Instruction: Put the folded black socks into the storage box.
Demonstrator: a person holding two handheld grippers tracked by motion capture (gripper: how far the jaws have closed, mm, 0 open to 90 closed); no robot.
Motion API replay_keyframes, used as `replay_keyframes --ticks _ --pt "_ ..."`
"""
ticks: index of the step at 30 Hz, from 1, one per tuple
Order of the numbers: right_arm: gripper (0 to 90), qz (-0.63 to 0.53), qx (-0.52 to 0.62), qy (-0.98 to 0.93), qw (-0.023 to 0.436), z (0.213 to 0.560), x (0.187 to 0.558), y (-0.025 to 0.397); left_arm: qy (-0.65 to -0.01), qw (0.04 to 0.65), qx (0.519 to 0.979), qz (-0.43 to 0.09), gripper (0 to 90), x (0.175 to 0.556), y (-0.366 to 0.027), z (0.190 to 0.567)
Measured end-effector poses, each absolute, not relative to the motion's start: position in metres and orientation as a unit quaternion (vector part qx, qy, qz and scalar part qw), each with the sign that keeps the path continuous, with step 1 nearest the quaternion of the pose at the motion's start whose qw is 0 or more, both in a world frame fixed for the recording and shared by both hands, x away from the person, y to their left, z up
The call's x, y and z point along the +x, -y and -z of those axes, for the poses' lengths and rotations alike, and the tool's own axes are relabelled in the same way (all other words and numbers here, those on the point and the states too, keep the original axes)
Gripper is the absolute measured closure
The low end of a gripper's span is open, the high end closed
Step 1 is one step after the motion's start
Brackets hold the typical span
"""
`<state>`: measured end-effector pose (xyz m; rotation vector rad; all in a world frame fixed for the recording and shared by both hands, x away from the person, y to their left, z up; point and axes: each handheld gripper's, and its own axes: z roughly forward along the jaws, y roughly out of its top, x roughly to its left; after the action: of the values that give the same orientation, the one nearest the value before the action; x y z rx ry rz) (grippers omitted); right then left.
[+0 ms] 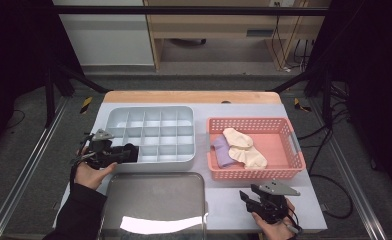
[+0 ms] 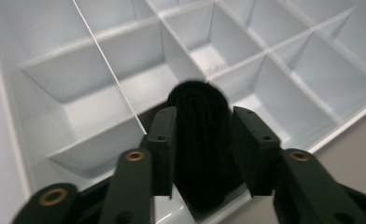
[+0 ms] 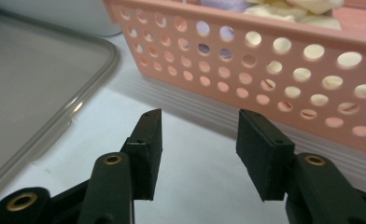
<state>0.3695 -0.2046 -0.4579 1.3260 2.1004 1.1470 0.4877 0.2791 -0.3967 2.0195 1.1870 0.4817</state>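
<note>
The rolled black sock (image 2: 200,140) clamped in my left hand-held gripper (image 1: 115,154) could snag on a divider wall of the grey compartment tray (image 1: 186,114): I judge the roll nearly as wide as one cell, so letting go while it straddles a partition would leave it perched on top or unrolling across two cells. It sits over the tray's near left corner, above the cells and not yet down in one. My left hand (image 1: 88,173) reaches in from the tray's left side, jaws pointing across the near row. My right hand-held gripper (image 1: 259,199) rests low over the surface (image 3: 204,158) just in front of the pink basket (image 1: 284,172), jaws apart and empty, aimed at its perforated wall; the cream socks (image 1: 244,147) and a purple one (image 1: 222,150) lie inside.
</note>
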Motion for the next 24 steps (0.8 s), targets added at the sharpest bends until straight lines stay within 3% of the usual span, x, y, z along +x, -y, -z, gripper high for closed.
replay_keyframes --ticks 6,15,24 --pt "49.0 -0.437 0.470 -0.740 0.203 0.450 0.367 0.204 -0.443 0.442 0.747 -0.224 40.6 0.456 -0.281 0.383" --pt "46.0 -0.455 0.460 -0.732 0.214 0.439 0.362 0.201 -0.429 0.477 0.735 -0.220 32.9 0.417 -0.266 0.397" --pt "42.6 -0.466 0.460 -0.724 0.216 0.428 0.363 0.205 -0.430 0.472 0.742 -0.203 28.1 0.389 -0.251 0.424"
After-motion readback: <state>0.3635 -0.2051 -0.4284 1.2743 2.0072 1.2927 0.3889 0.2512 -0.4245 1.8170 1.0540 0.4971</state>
